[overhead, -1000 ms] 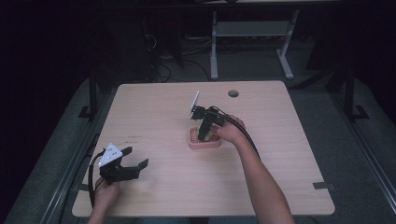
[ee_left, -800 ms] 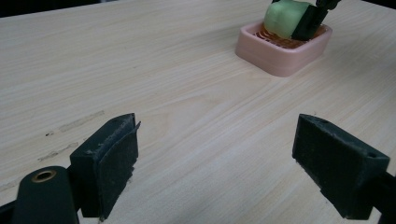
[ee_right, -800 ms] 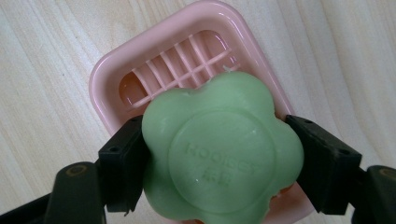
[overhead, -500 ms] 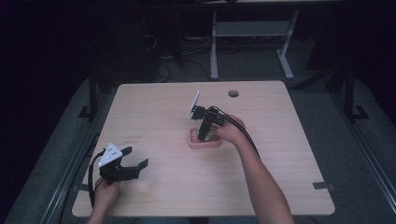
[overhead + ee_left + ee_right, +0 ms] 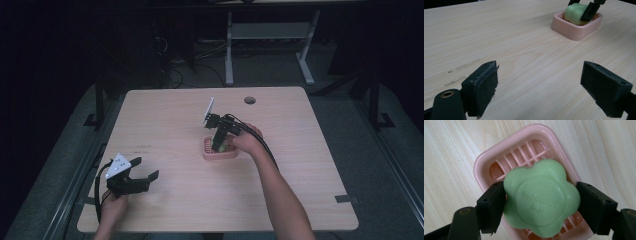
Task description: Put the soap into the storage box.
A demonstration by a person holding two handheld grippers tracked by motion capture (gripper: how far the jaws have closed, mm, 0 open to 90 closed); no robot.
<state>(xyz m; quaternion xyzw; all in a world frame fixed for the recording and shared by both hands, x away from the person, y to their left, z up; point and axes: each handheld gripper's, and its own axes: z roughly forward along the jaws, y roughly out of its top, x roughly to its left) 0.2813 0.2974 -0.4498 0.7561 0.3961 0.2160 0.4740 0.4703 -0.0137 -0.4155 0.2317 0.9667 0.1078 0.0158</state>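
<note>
A green flower-shaped soap (image 5: 541, 201) sits between the black jaws of my right gripper (image 5: 540, 206), which is shut on it. Right beneath the soap lies a pink slatted soap dish (image 5: 499, 153). From above, the right gripper (image 5: 218, 145) points down into the pink dish (image 5: 207, 155) near the table's middle. In the left gripper view the soap (image 5: 575, 11) and the dish (image 5: 571, 30) show far off. My left gripper (image 5: 142, 170) rests low at the table's front left, open, with nothing between its jaws (image 5: 541, 90).
The wooden table (image 5: 300, 165) has a round cable hole (image 5: 250, 100) at the back. Dark floor, cables and a metal stand lie beyond the far edge. Faint dark marks (image 5: 466, 65) streak the wood ahead of the left gripper.
</note>
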